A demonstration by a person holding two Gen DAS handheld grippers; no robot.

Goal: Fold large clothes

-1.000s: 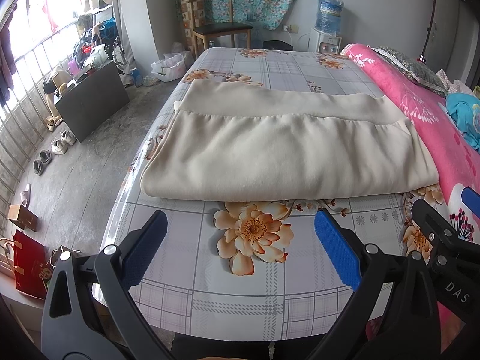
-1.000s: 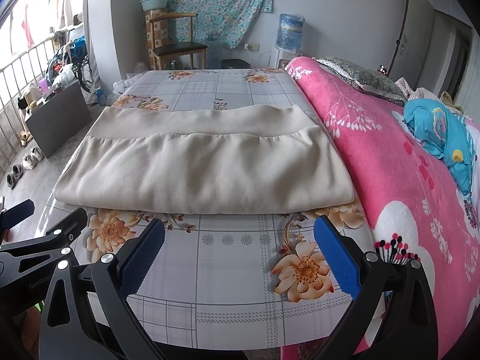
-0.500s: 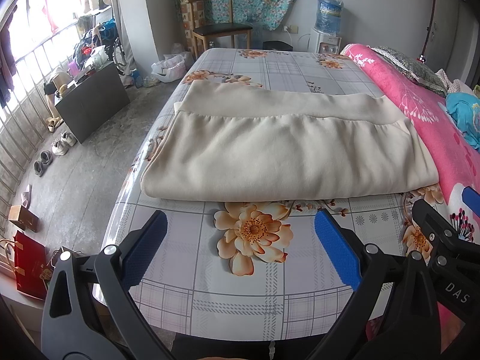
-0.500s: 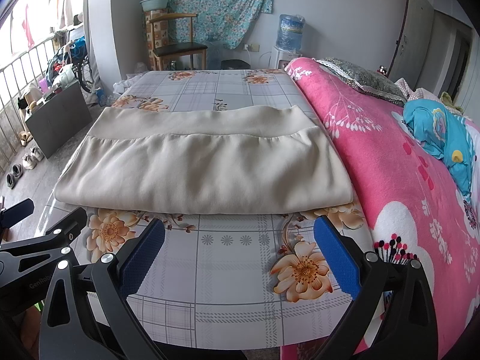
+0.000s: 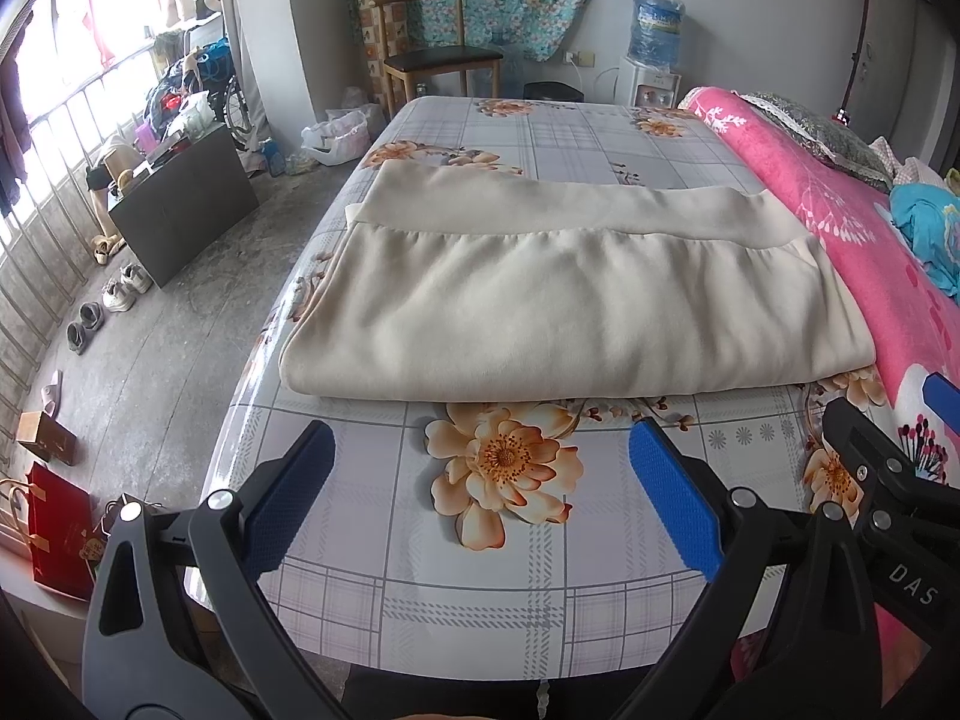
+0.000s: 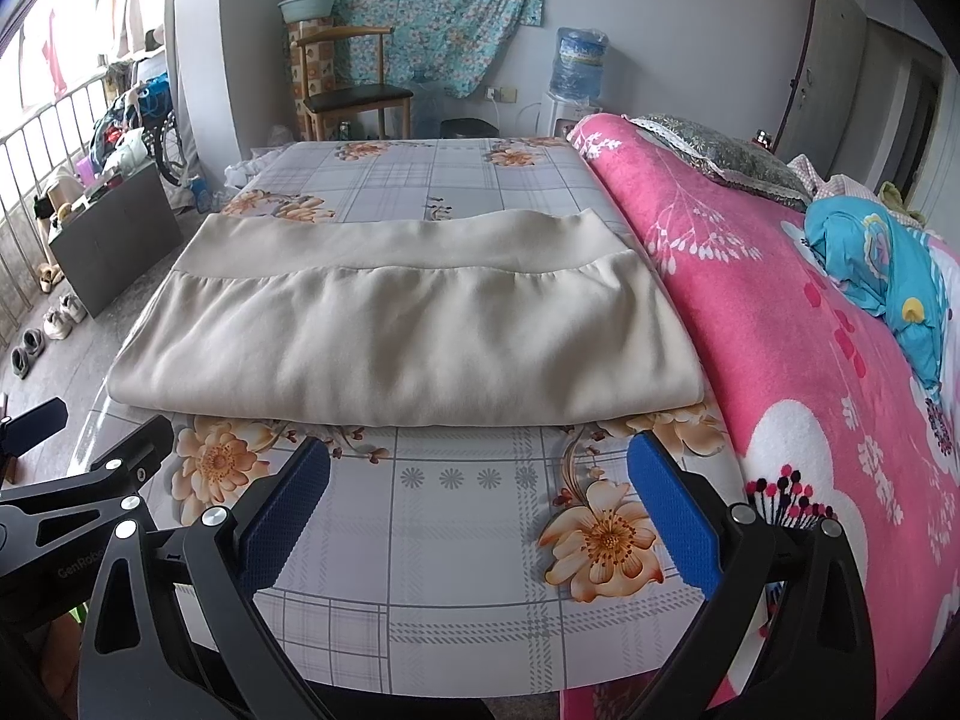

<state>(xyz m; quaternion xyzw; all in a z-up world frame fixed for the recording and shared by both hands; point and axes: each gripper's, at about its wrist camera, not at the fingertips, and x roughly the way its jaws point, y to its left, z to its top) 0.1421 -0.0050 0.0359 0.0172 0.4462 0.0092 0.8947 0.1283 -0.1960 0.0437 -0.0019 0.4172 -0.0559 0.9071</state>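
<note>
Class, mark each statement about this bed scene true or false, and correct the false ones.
1. The beige fleece garment lies folded flat on the grey checked floral bedsheet. True.
2. The left tongs grip the garment's near edge. False: they are open and hold nothing, short of the garment.
3. The right tongs are open and empty. True.
4. A pink floral blanket lies to the right of the garment. True.
5. The wooden chair with a dark seat stands on the bed. False: it stands on the floor beyond the bed's far end.
</note>
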